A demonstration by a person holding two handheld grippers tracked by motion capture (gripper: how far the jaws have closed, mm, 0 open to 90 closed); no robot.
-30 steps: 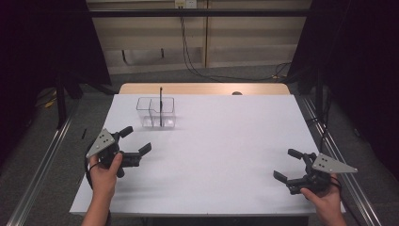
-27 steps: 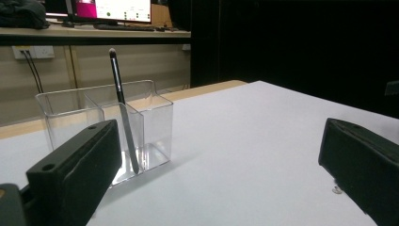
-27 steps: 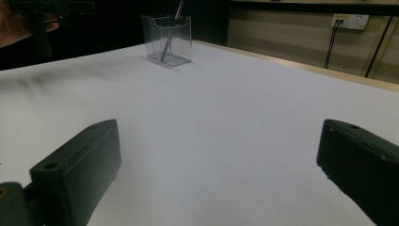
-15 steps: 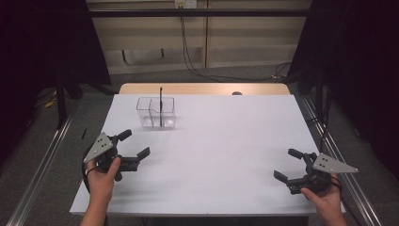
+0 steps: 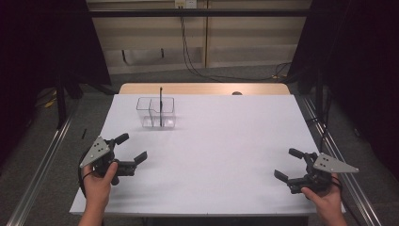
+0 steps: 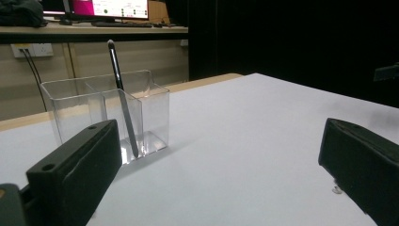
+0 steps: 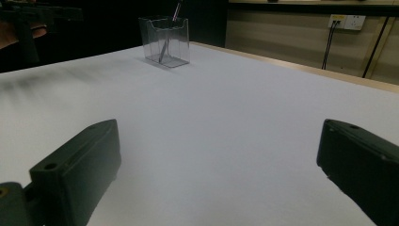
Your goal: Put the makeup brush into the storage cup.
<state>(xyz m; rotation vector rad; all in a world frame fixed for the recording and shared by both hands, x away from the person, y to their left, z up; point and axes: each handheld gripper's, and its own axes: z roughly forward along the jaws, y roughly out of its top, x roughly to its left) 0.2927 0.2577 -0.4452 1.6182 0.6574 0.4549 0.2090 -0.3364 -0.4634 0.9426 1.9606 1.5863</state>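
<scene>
A clear plastic two-compartment holder (image 5: 156, 112) stands on the white table (image 5: 216, 141) toward the back left, with a dark pen (image 5: 160, 104) upright in its right compartment. The left gripper view shows the holder (image 6: 108, 115) and the pen (image 6: 121, 94) a short way beyond the jaws. My left gripper (image 5: 131, 147) rests open near the front left edge, nothing between its jaws. Open and empty as well, my right gripper (image 5: 288, 164) is held near the front right corner. The right gripper view has the holder (image 7: 165, 41) far off.
A wooden strip (image 5: 202, 88) runs along the table's far edge, with a small dark object (image 5: 236, 93) on it. Metal rails (image 5: 42, 165) flank the table on both sides. Cables (image 5: 197, 66) hang down the back wall. The other hand's gripper (image 7: 28, 23) appears at the right gripper view's upper left.
My left gripper has drifted slightly toward the front edge of the table and stayed open. The right gripper has held still.
</scene>
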